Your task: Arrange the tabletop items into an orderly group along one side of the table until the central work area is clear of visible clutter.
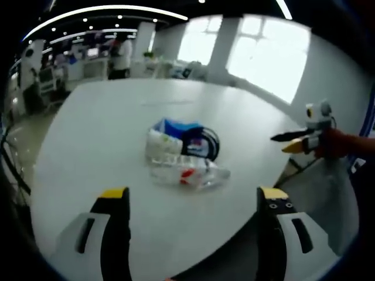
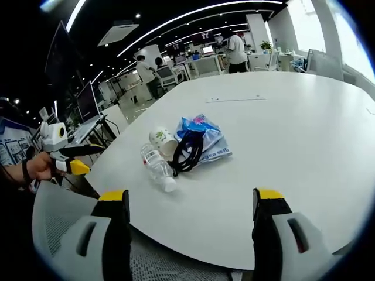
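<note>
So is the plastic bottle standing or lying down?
Lying down. The bottle rests on its side on the table, beside the paper cup.

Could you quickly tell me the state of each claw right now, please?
Left claw: open, holding nothing.
Right claw: open, holding nothing.

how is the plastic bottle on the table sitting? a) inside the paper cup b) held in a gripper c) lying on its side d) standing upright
c: the bottle lies on its side on the table, next to the paper cup, with both grippers open and well short of it.
</note>
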A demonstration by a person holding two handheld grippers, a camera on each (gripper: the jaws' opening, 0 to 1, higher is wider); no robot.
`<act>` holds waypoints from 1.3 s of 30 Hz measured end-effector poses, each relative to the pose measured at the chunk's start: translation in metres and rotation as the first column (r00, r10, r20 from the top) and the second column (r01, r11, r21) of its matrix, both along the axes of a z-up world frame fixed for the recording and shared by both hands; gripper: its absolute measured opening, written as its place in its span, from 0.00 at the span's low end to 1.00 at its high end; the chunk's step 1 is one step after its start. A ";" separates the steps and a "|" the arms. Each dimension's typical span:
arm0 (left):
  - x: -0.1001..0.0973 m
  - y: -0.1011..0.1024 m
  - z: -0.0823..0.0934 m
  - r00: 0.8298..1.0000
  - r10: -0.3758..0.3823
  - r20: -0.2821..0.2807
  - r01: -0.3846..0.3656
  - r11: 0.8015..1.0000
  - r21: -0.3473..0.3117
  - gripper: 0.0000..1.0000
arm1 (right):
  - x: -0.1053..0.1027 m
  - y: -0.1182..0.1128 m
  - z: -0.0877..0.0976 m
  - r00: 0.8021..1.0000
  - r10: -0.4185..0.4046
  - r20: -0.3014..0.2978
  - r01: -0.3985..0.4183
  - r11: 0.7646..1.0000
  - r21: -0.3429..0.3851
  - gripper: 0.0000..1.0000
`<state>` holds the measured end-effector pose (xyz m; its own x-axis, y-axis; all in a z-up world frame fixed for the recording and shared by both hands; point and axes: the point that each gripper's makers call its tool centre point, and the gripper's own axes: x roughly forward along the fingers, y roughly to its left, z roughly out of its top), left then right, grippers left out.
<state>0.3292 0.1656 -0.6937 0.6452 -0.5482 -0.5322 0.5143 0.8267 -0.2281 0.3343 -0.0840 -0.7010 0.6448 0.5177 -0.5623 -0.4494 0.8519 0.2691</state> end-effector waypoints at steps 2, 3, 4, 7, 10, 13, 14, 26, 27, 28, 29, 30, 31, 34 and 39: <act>0.002 -0.002 -0.003 1.000 -0.016 -0.002 0.016 1.000 0.013 0.86 | 0.000 0.001 0.000 1.000 0.003 -0.002 -0.003 1.000 -0.002 0.86; 0.003 -0.003 -0.004 1.000 -0.021 -0.003 0.021 1.000 0.015 0.86 | 0.000 0.000 0.000 1.000 0.002 0.000 -0.002 1.000 -0.004 0.86; 0.003 -0.004 -0.005 1.000 -0.024 -0.004 0.024 1.000 0.017 0.86 | 0.000 0.000 0.000 1.000 0.002 0.000 -0.002 1.000 -0.003 0.86; 0.005 -0.005 -0.006 0.999 -0.033 -0.006 0.033 0.999 0.020 0.86 | 0.001 -0.001 0.000 1.000 -0.008 -0.001 0.008 1.000 0.003 0.86; 0.006 -0.007 -0.007 0.999 -0.037 -0.008 0.038 0.999 0.022 0.85 | 0.001 -0.002 0.000 1.000 -0.012 -0.003 0.012 1.000 0.007 0.86; 0.008 -0.007 -0.007 0.999 -0.041 -0.008 0.041 0.999 0.023 0.85 | 0.001 -0.001 0.000 1.000 -0.009 -0.005 0.009 1.000 0.008 0.86; 0.008 -0.008 -0.008 0.999 -0.043 -0.009 0.043 0.999 0.025 0.85 | 0.001 -0.001 -0.001 1.000 -0.009 -0.005 0.009 1.000 0.007 0.86; 0.025 -0.020 -0.005 0.981 -0.195 0.015 0.192 0.974 0.118 0.81 | 0.001 0.001 0.001 1.000 0.005 0.007 -0.005 1.000 0.007 0.84; 0.027 -0.022 -0.005 0.976 -0.219 0.019 0.214 0.967 0.136 0.82 | 0.001 0.001 0.001 1.000 0.006 0.007 -0.006 1.000 0.009 0.84; 0.029 -0.024 -0.006 0.969 -0.245 0.022 0.238 0.958 0.160 0.82 | 0.002 0.001 0.001 1.000 0.006 0.008 -0.006 1.000 0.008 0.84; 0.031 -0.028 -0.006 0.959 -0.282 0.026 0.272 0.943 0.190 0.82 | 0.002 0.001 0.001 1.000 0.005 0.009 -0.005 1.000 0.007 0.84; 0.032 -0.031 -0.006 0.952 -0.304 0.026 0.293 0.935 0.199 0.82 | 0.002 0.001 0.002 1.000 0.003 0.013 -0.003 1.000 0.008 0.83; 0.035 -0.034 -0.008 0.944 -0.329 0.023 0.317 0.926 0.207 0.81 | 0.003 0.001 0.003 1.000 0.002 0.016 -0.002 1.000 0.012 0.81; 0.038 -0.041 -0.012 0.929 -0.369 0.006 0.360 0.908 0.215 0.81 | 0.005 -0.001 0.005 1.000 -0.009 0.028 0.009 1.000 0.016 0.81; 0.043 -0.054 -0.025 0.877 -0.480 -0.022 0.466 0.837 0.287 0.80 | 0.006 -0.001 0.007 0.999 -0.019 0.028 0.018 0.999 0.030 0.79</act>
